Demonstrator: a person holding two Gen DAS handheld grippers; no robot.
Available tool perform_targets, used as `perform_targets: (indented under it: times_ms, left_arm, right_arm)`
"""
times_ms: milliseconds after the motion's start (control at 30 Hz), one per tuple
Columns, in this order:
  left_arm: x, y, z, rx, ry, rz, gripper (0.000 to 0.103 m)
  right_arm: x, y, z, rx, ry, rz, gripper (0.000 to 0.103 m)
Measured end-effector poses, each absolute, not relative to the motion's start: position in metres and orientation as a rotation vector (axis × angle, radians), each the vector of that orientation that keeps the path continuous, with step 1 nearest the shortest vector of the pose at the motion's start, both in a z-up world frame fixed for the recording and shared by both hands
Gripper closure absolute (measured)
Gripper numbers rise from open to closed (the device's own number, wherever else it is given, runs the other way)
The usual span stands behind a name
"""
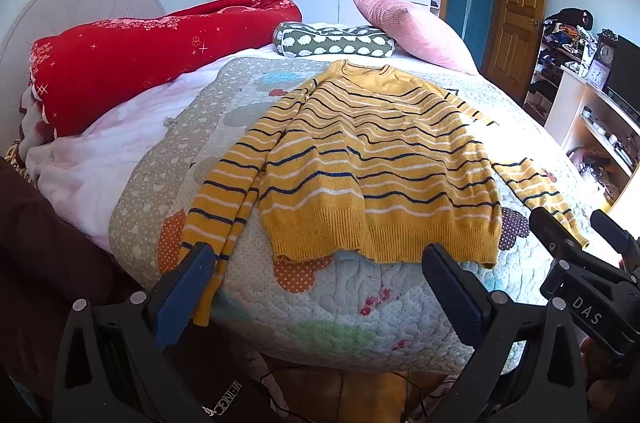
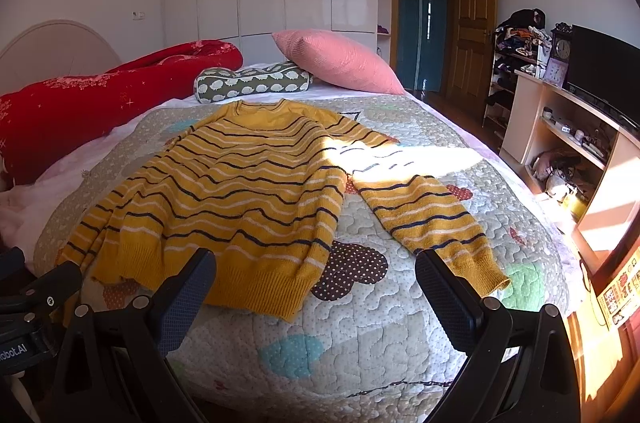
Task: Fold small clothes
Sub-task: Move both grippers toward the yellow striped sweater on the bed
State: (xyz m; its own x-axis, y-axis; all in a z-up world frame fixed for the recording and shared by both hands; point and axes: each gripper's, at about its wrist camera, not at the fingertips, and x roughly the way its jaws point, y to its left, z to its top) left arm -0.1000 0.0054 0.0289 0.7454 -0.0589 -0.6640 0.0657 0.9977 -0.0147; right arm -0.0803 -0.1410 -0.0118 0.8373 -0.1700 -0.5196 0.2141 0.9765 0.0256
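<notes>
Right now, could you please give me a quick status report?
Both tools open, empty: left, right. Striped sweater flat on quilt, unfolded, sleeves spread. Nothing in the way.

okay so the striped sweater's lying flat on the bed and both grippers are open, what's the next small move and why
Probably bring the right gripper down onto the cuff of the yellow striped knit sweater's splayed right sleeve. Both grippers hang open and empty near the hem; that sleeve lies apart from the body, so folding it inward comes first.

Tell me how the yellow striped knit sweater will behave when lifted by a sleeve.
The yellow striped knit sweater lies rippled on the patchwork quilt, so it will probably droop limply. Its ribbed knit likely stretches and grips rather than slips.
</notes>
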Motion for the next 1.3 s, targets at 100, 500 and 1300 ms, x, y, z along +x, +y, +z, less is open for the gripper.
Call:
perform_targets:
  times_ms: [100,500,1300]
  left_arm:
    - [-0.102,0.003,0.031,0.022,0.717,-0.073,0.0]
    - [-0.102,0.0,0.029,0.032,0.727,-0.083,0.0]
    - [-0.067,0.005,0.0,0.026,0.834,-0.04,0.0]
  right_arm:
    - [-0.082,-0.142,-0.014,0.094,0.547,-0.206,0.002]
    - [-0.08,-0.138,-0.024,0.108,0.579,-0.197,0.002]
    - [-0.036,-0.185,-0.072,0.321,0.734,-0.132,0.018]
